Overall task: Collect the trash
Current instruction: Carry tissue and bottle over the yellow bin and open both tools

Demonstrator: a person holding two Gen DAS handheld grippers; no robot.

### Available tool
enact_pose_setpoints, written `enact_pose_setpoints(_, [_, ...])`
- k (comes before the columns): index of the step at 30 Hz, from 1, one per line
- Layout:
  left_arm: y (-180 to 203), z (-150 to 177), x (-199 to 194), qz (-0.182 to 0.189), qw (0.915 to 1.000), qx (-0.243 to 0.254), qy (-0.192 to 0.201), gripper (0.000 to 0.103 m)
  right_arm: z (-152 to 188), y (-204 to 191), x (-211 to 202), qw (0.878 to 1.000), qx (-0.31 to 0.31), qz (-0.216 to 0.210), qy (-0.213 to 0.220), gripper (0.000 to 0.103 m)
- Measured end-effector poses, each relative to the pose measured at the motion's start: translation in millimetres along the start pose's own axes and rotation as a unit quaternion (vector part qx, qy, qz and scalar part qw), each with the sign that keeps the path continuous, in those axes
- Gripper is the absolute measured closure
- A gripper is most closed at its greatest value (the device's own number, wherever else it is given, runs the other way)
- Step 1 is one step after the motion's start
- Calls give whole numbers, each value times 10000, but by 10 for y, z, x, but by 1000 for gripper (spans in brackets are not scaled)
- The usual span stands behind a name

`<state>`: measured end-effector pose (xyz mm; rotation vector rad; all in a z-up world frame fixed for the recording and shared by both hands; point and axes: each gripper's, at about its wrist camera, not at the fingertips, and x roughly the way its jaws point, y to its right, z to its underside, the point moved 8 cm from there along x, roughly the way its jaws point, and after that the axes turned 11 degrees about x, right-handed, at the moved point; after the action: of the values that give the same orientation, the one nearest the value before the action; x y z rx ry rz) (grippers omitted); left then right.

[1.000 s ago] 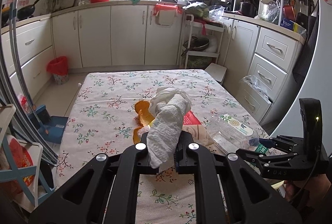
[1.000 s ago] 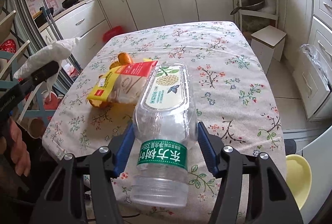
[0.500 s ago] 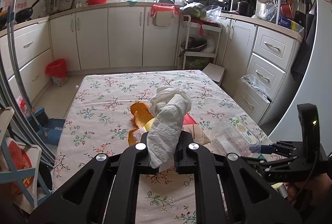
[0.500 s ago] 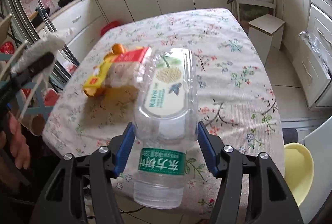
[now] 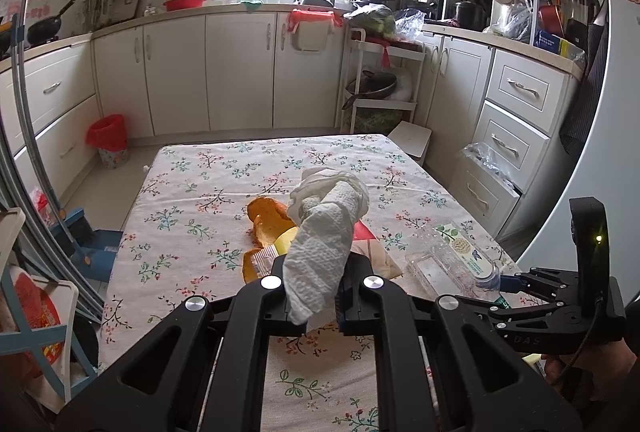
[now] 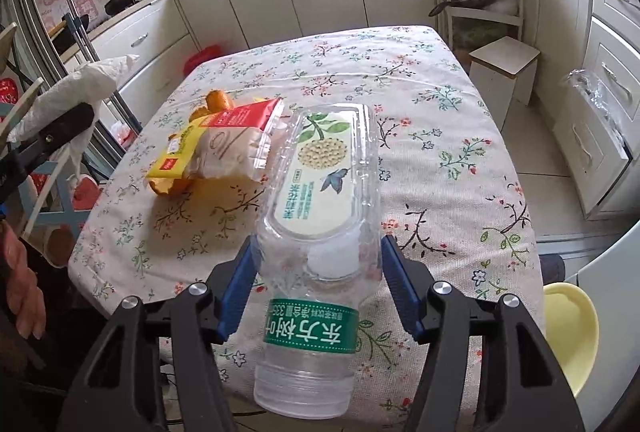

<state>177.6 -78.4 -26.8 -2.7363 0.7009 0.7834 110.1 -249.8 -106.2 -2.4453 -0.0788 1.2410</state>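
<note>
Fingers of the left gripper (image 5: 312, 296) stay clamped on the crumpled paper towel (image 5: 324, 240), lifted above the table's near edge, while the right gripper (image 6: 318, 284) keeps its blue pads pressed on the clear plastic bottle (image 6: 320, 216). Compared with a second ago, both have drawn back toward the near edge of the floral table (image 6: 440, 120). The snack packet (image 6: 224, 148) and orange peel (image 5: 266, 214) lie unmoved mid-table.
</note>
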Motion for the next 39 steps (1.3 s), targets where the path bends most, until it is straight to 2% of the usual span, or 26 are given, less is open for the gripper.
enact_pose_setpoints(6, [29, -32, -30, 49, 9999, 3, 95, 95, -86, -41, -174, 9992, 83, -288, 253, 43])
enact_pose_setpoints(13, [271, -124, -25, 270, 9992, 172, 253, 95, -179, 125, -428, 9977, 166, -210, 619, 43])
enact_pose_setpoints(26, [1167, -139, 149, 979, 9929, 634, 218, 95, -185, 825, -845, 9926, 562, 301, 1038, 43])
enact_pose_setpoints(39, [2113, -309, 188, 1643, 9808, 1004, 322, 95, 142, 1877, -1060, 9787, 1384, 1098, 1044, 43])
